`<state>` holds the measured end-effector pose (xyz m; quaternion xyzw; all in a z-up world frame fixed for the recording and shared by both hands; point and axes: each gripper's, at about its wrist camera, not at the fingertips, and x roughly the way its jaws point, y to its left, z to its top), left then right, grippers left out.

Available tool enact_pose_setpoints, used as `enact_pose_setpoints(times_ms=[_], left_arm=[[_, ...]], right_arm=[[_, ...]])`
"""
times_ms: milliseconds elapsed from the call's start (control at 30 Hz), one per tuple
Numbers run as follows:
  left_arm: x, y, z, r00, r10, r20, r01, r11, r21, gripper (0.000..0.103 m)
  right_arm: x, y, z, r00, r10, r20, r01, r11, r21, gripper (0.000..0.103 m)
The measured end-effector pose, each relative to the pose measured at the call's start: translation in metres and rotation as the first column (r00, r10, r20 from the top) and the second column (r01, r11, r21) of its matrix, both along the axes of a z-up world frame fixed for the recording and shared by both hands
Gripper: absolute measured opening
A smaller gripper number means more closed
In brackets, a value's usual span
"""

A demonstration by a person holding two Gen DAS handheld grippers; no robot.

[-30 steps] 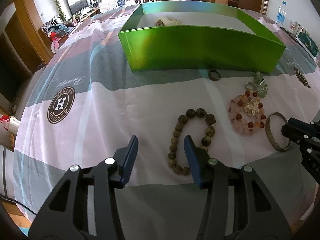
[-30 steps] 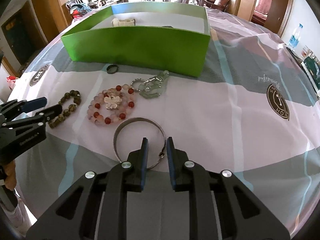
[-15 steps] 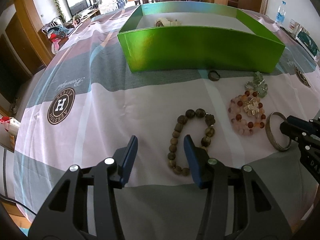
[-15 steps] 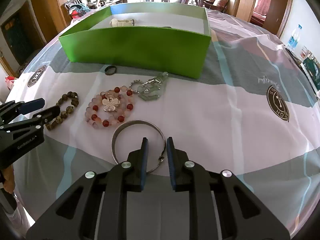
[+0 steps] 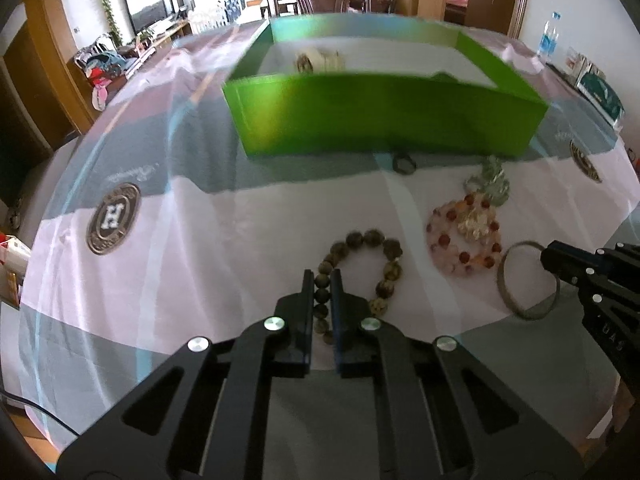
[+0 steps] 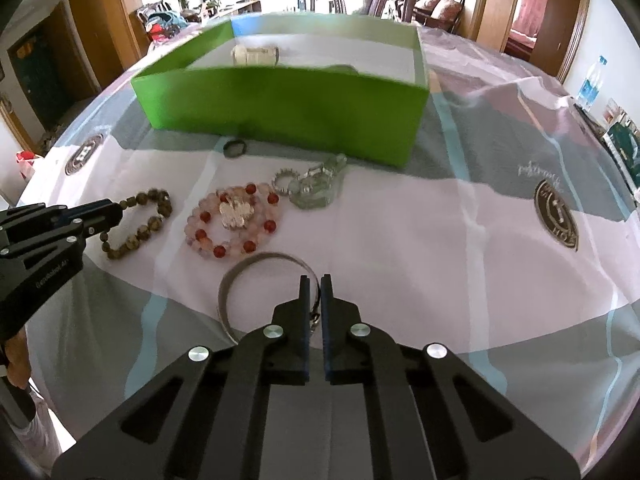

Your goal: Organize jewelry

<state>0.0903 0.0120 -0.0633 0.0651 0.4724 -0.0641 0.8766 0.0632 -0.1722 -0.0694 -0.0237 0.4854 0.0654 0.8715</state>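
My left gripper [image 5: 322,276] is shut on the left side of a brown bead bracelet [image 5: 384,272] lying on the tablecloth; the bracelet also shows in the right wrist view [image 6: 138,224]. My right gripper [image 6: 315,280] is shut on the right rim of a silver bangle [image 6: 240,276], also seen in the left wrist view [image 5: 520,308]. Between them lies a pink and red bead bracelet [image 6: 236,220] with a metal flower charm. A pale green pendant [image 6: 320,184] and a dark ring [image 6: 234,147] lie nearer the green box [image 6: 280,108].
The green box [image 5: 384,120] stands open at the far side with a pale bracelet [image 6: 256,55] and other pieces inside. A patterned cloth [image 6: 500,216] covers the table. A water bottle [image 5: 547,40] stands at the far right.
My left gripper moved right and closed on the brown bead bracelet. My right gripper stayed shut on the bangle, which now sits slightly higher off the cloth.
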Motion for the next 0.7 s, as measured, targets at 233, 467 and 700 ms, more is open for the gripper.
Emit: enact_pose_setpoints(times_ms=[233,467,700], left_arm=[[-0.013,0.001,0.044,0.995,-0.014,0.101,0.016,0.999,-0.028,0.008],[-0.019,-0.003,0.066,0.987,-0.030,0.155,0.036,0.999,-0.036,0.008],[-0.014,0.002,0.046,0.995,-0.018,0.097,0.023,0.999,-0.049,0.008]], right_arm=[[-0.007,0.003,0.036,0.995,0.010,0.095,-0.011,1.000,0.001,0.004],[-0.011,0.009,0.063,0.984,0.025,0.174,-0.024,1.000,-0.010,0.000],[0.010,-0.028,0.036,0.993,-0.102,0.063,0.102,0.995,0.013,0.008]])
